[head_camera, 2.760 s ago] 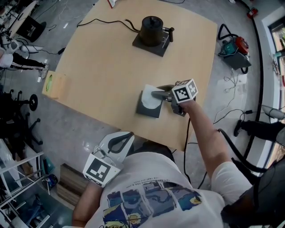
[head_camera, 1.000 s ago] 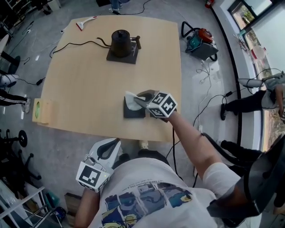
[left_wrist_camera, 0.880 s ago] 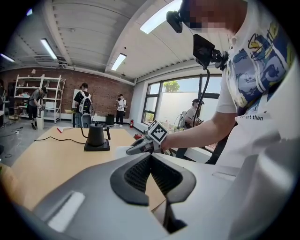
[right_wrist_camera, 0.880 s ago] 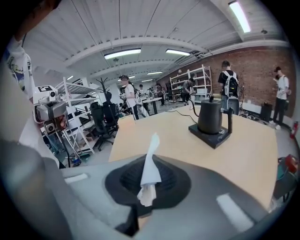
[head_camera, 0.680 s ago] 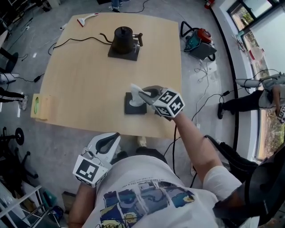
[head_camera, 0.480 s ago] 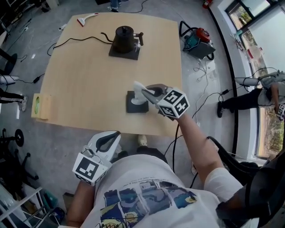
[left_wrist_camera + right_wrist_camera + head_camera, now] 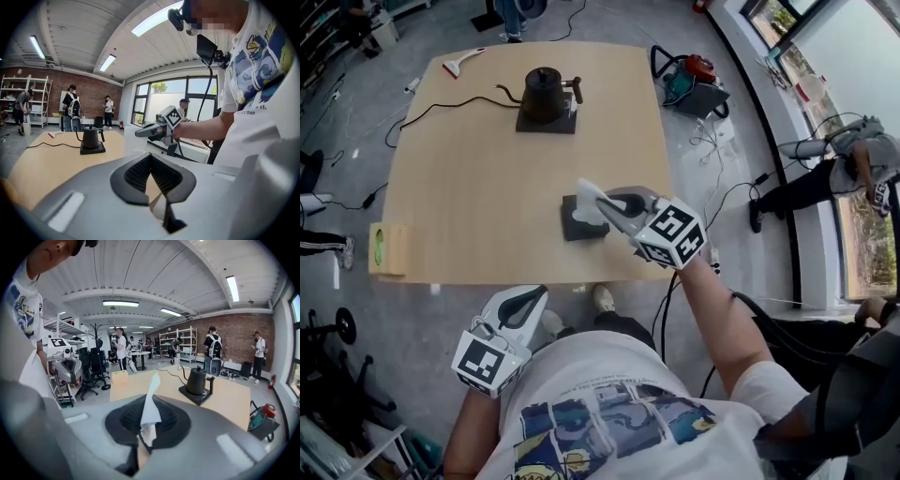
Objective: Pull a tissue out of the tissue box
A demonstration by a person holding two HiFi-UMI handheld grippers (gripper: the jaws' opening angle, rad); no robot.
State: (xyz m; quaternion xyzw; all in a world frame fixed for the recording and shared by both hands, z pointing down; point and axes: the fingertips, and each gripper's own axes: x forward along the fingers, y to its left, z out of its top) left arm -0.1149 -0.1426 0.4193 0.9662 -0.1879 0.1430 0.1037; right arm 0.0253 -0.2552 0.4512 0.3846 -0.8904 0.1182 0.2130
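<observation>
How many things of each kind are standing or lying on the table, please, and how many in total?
Kettle: 1
Tissue box: 1
Tan box: 1
White tool: 1
Total: 4

Cameras: head, left gripper [image 7: 534, 294], right gripper [image 7: 605, 208].
Head view is looking steeply down from high over the table [image 7: 478, 187], kettle [image 7: 546, 92] at 11 o'clock. Left gripper view is looking level across it from off the near edge, kettle at 9. Right gripper view is looking across from mid-table, kettle at 3. All three are sharing the kettle.
</observation>
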